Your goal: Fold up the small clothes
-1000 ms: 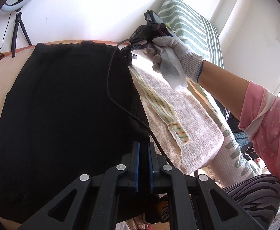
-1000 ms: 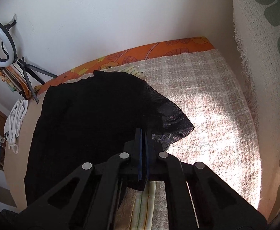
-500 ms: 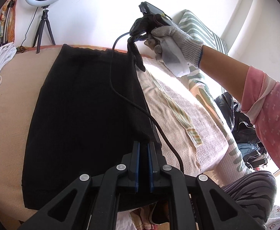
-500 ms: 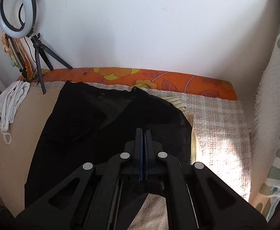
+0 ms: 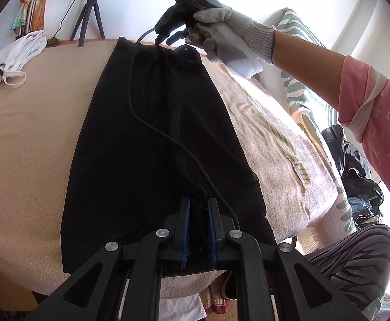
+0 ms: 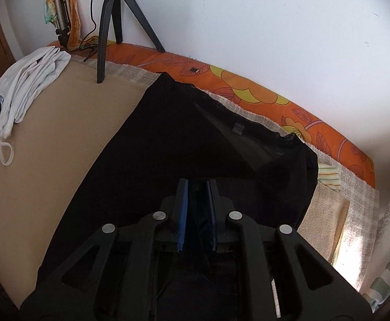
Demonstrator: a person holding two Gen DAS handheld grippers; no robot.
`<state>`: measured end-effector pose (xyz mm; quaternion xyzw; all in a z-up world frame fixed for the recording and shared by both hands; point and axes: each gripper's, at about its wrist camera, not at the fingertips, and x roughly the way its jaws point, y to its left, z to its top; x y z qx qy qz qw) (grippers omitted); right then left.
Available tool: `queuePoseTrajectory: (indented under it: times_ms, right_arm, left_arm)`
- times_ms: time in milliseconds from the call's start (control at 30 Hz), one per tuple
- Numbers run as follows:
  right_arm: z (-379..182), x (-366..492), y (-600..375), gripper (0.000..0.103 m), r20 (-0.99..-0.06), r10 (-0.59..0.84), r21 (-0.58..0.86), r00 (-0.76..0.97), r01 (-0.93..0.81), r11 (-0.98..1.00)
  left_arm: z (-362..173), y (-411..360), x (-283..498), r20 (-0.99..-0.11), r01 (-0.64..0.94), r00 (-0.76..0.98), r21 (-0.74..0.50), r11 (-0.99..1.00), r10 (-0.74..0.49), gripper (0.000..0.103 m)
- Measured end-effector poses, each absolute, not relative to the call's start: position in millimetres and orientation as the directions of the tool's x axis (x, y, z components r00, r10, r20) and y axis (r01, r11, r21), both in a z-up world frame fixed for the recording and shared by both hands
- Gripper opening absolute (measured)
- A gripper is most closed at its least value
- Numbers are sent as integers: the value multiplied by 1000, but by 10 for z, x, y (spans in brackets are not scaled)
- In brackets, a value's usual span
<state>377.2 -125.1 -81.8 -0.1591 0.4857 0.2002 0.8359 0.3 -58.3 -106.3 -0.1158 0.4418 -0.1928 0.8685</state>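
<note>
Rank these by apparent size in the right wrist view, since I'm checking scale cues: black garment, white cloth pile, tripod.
1. black garment, largest by far.
2. and 3. white cloth pile and tripod look comparable; the tripod is cropped, so unranked.

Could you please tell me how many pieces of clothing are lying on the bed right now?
2. The black garment is spread along the middle of the bed, and a crumpled white garment lies near the far-left corner by the tripod. Others may be hidden.
</note>
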Motion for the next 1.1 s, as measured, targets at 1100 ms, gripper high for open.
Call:
queuePoseTrajectory:
  times_ms: [1100]
  right_arm:
    - [-1092, 3950, -1714, 4, -909, 137, -11, 394, -350, 937]
  left_arm:
    - [-953, -228, 145, -698, 188, 601, -350, 918, -389, 22]
